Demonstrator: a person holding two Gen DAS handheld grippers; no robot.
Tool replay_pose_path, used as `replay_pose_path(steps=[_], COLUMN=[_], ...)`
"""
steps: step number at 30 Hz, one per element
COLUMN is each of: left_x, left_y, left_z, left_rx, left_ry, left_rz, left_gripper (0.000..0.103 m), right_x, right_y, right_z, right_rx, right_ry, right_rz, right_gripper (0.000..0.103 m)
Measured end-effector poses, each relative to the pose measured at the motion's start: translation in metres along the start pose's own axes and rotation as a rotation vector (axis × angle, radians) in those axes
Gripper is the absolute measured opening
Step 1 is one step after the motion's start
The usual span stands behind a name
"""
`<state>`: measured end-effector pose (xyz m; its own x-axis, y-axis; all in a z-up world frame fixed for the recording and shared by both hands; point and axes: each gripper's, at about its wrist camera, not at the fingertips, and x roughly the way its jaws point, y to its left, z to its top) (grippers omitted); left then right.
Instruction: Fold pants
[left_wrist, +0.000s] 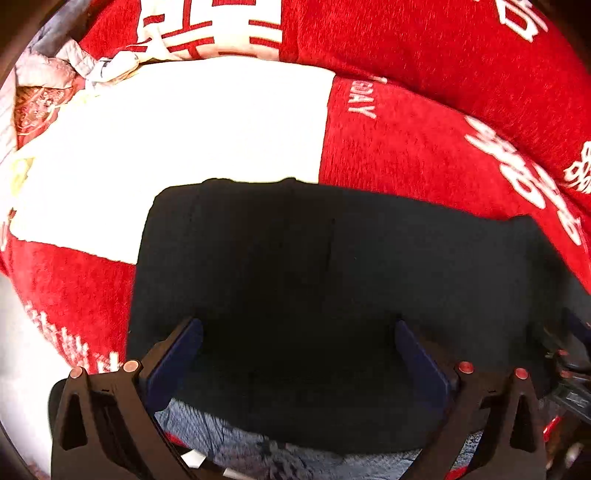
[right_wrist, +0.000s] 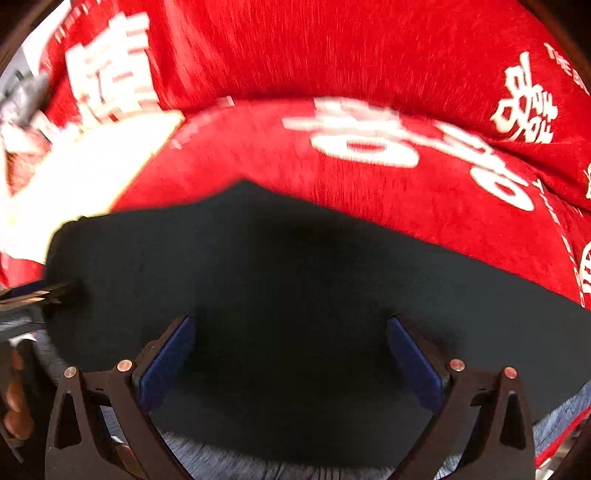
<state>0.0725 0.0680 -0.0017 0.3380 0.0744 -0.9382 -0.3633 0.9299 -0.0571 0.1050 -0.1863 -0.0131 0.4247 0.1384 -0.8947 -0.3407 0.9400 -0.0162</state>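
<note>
Across the lower half of both views, the dark pants (left_wrist: 332, 277) lie flat on a red blanket (left_wrist: 424, 155) printed with white characters. They look soft, light and limp, likely to sag unless taken at an edge or corner. Both the left tool (left_wrist: 299, 354) and right tool (right_wrist: 291, 350) hover with jaws spread, holding nothing.
</note>
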Motion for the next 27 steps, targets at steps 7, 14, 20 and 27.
replay_pose_path(steps=[7, 14, 20, 27], left_x=[0.0, -0.001, -0.011, -0.022], left_y=[0.0, 0.012, 0.005, -0.079], left_z=[-0.004, -0.011, -0.014, 0.001], left_rx=[0.04, 0.047, 0.021, 0.164], left_ry=[-0.032, -0.026, -0.019, -0.024], left_rz=[-0.011, -0.027, -0.017, -0.068], left_gripper=[0.103, 0.103, 0.103, 0.103], right_x=[-0.013, -0.023, -0.034, -0.03], right_y=[-0.011, -0.092, -0.156, -0.106], right_z=[-0.017, -0.019, -0.032, -0.016], right_rx=[-0.088, 0.083, 0.24, 0.238], right_ry=[-0.009, 0.008, 0.006, -0.017], right_rz=[0.018, -0.079, -0.125, -0.09], right_gripper=[0.103, 0.103, 0.103, 0.103])
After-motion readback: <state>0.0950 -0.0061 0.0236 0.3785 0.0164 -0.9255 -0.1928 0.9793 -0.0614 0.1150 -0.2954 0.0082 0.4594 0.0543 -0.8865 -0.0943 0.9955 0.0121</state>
